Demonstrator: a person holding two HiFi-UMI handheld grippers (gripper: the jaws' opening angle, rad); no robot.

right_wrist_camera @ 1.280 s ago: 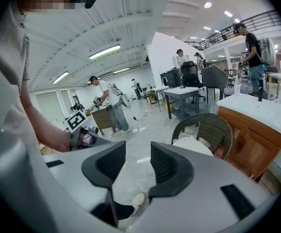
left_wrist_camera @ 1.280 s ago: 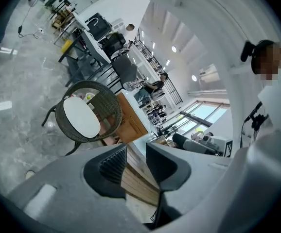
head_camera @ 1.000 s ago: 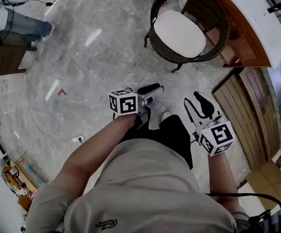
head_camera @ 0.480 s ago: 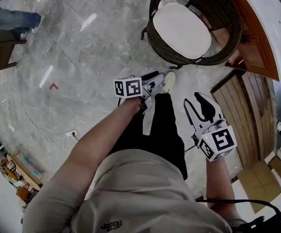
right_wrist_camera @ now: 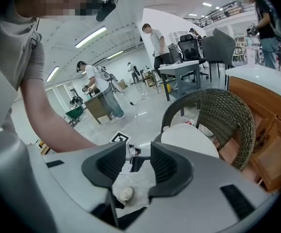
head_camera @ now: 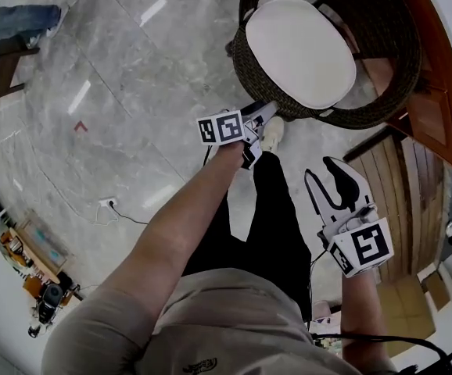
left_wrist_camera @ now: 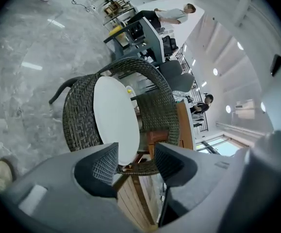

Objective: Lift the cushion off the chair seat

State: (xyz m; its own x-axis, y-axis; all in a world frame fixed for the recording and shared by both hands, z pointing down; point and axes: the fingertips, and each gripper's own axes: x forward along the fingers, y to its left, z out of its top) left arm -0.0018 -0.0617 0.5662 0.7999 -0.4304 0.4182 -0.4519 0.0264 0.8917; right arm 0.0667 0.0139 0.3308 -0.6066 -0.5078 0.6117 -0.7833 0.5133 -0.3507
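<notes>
A white oval cushion (head_camera: 300,49) lies on the seat of a dark wicker tub chair (head_camera: 382,92) at the top of the head view. My left gripper (head_camera: 261,114) reaches just short of the chair's front rim; its jaws are opening and nothing is between them. In the left gripper view the cushion (left_wrist_camera: 114,120) and chair (left_wrist_camera: 77,115) stand beyond the gripper (left_wrist_camera: 135,152). My right gripper (head_camera: 334,180) hangs back over the floor, open and empty. Past the right gripper (right_wrist_camera: 138,154) the cushion (right_wrist_camera: 189,140) shows inside the chair (right_wrist_camera: 228,115).
A wooden counter (head_camera: 437,92) and a slatted wooden panel (head_camera: 398,186) flank the chair's right side. A socket strip with a cable (head_camera: 105,205) lies on the marble floor at left. Another person's legs (head_camera: 15,18) stand far left. Desks and people fill the background (right_wrist_camera: 155,42).
The chair has drawn closer and larger in the head view. Both grippers moved forward toward it, the left one up to the chair's front rim. The right gripper trails behind.
</notes>
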